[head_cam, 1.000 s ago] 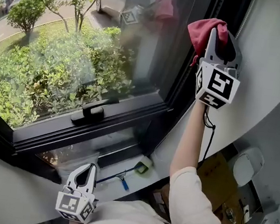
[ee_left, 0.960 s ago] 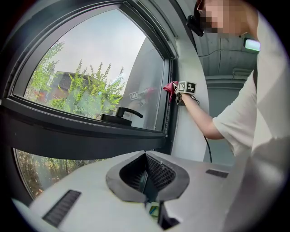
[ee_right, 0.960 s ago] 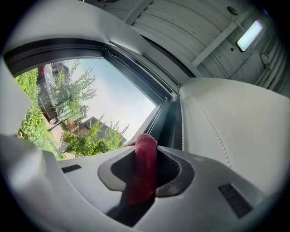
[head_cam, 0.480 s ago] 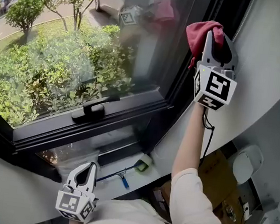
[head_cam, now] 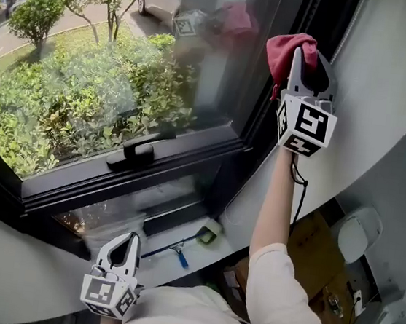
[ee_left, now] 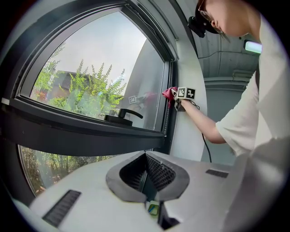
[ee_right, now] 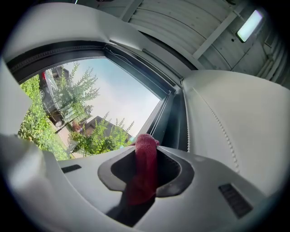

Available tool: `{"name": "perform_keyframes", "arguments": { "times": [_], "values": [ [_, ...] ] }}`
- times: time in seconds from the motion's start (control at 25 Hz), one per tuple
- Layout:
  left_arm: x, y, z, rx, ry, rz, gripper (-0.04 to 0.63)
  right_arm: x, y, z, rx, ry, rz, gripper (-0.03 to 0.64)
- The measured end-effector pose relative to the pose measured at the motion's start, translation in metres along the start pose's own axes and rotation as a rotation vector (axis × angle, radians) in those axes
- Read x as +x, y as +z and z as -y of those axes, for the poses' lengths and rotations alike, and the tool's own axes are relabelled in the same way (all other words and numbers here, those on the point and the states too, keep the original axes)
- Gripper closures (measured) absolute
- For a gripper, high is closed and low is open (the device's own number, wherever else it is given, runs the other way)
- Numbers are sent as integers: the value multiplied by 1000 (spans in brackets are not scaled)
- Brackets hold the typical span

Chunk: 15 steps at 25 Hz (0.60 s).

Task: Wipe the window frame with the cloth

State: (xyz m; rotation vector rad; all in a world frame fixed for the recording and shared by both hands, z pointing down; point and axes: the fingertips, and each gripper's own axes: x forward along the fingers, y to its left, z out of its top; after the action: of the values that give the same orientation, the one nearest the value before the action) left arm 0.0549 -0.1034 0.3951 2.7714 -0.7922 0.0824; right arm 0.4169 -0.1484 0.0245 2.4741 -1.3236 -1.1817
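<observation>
**Red cloth held up at the window frame's right side**

The right gripper is raised on an outstretched arm. Its jaws are clamped on a crumpled dark-red cloth that bunches out past the tips. The cloth sits up against the dark vertical window frame, just beside the curved white wall. In the right gripper view the red fabric fills the gap between the jaws.

The left gripper is low, near the person's body and below the sill, well apart from the cloth. Its jaws are together with nothing in them.

A black lever window handle sits on the lower sash bar. There is greenery outside the glass.
</observation>
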Motion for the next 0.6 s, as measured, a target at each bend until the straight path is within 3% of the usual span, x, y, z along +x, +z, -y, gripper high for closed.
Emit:
{"name": "perform_keyframes", "arguments": {
  "times": [0.6],
  "values": [
    [-21,-2,-5,-27,30,13,586,-14,-17,-15,-6,7,-30,515]
  ]
}}
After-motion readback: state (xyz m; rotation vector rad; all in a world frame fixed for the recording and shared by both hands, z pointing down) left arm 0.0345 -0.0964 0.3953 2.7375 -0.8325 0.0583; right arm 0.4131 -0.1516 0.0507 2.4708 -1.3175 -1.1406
